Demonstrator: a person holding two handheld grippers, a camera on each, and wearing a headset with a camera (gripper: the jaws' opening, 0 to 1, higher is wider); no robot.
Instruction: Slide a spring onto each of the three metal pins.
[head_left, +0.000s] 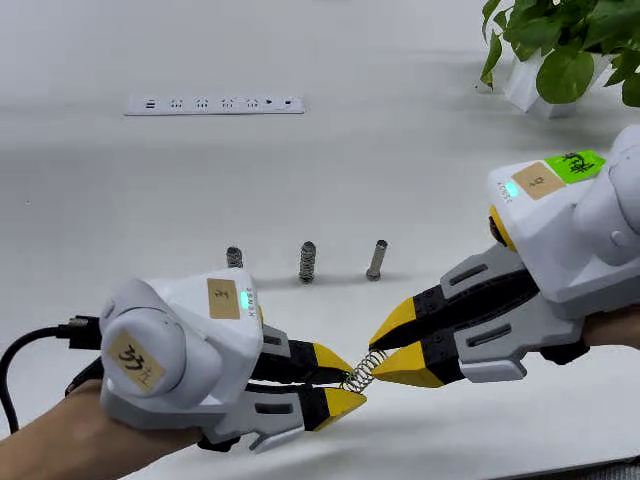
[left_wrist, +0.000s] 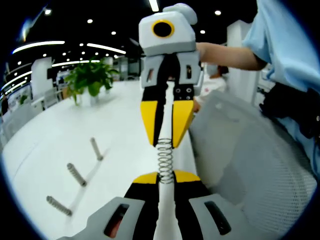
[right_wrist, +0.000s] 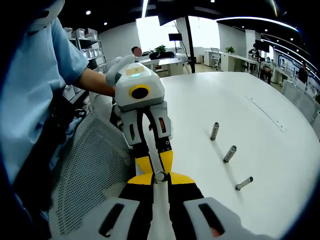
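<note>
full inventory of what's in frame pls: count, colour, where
Short upright metal pins: 3, silver, in a row mid-table; left pin and middle pin each wear a spring, right pin is bare.
Loose coiled metal spring: 1, silver, held above the table between both claws.
Flat power strip: 1, white, far side of the table.
Leafy potted plant: 1, green in a white pot, far right.
Table: 1, white.
Cable: 1, black, near left, behind the left claw.
Left claw: 1, white body, black-and-yellow tips, shut on one spring end.
Right claw: 1, same colours, shut on the other end.
Sleeve: 1, light blue, person's arm.
</note>
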